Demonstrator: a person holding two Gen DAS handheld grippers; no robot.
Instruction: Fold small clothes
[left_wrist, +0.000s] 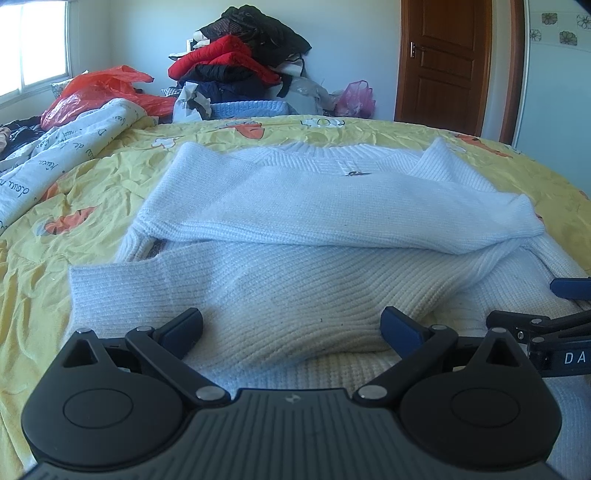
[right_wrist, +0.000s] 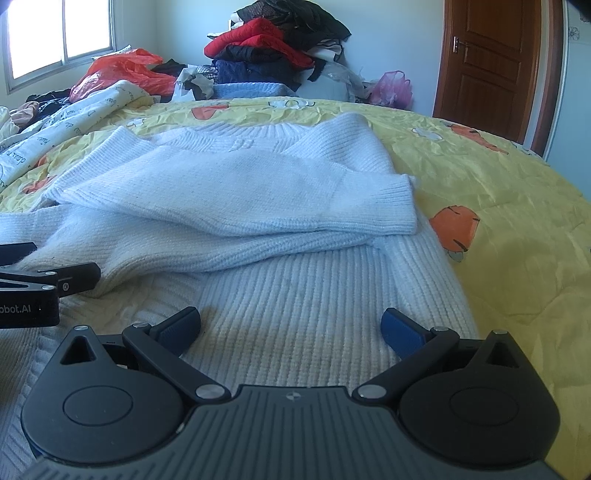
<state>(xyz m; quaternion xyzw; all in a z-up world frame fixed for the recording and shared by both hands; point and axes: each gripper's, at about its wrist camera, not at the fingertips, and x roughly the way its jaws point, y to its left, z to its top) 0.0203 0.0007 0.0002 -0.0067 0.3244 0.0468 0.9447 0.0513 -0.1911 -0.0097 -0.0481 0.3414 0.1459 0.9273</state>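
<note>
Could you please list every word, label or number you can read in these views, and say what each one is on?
"DA", cut off by the frame edge: on the right tool, seen from the left wrist view.
"bbot.AI", its start cut off: on the left tool, seen from the right wrist view.
Cursive script on the white quilt: too distorted to read reliably.

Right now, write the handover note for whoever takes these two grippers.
Left gripper: open, holding nothing, low over the sweater's near hem.
Right gripper: open, empty, beside it over the same hem.
White knit sweater: flat on the yellow bedspread, collar at the far end.
Done: both sleeves folded across the chest.
Left: probably grasp the hem at both sides, fold it up toward the collar, then set the sweater aside.
</note>
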